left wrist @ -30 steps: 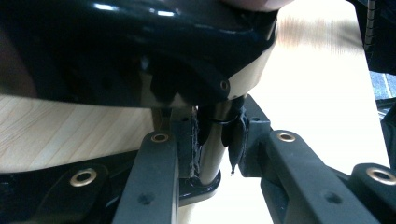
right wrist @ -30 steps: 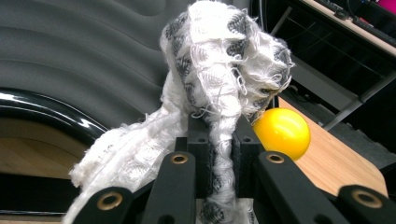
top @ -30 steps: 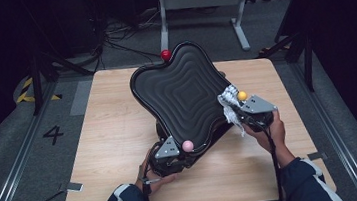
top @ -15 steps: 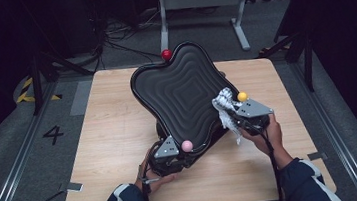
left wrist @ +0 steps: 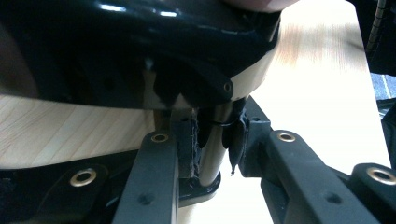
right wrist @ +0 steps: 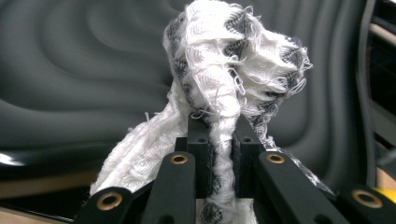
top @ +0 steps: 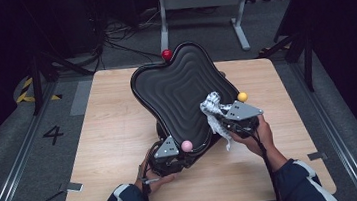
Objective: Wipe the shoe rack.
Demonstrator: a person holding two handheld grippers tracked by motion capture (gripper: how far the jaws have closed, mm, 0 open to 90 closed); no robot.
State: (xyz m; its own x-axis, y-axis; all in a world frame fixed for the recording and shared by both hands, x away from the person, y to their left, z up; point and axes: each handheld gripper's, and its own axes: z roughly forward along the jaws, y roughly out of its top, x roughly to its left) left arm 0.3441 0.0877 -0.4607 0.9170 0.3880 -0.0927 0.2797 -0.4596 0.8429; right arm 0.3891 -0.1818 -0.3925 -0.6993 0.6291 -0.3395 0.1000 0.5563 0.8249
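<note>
Cloth (right wrist: 219,84) pinched between right fingers (right wrist: 200,140).

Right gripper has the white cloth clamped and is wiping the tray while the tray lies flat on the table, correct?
Not flat. In the high view the tray is tilted up off the table, propped by the left gripper at its lower edge. The right gripper does clamp the cloth against it.

Lab, taped floor (top: 24,91), cables (top: 115,42), metal stand (top: 201,2)
</note>
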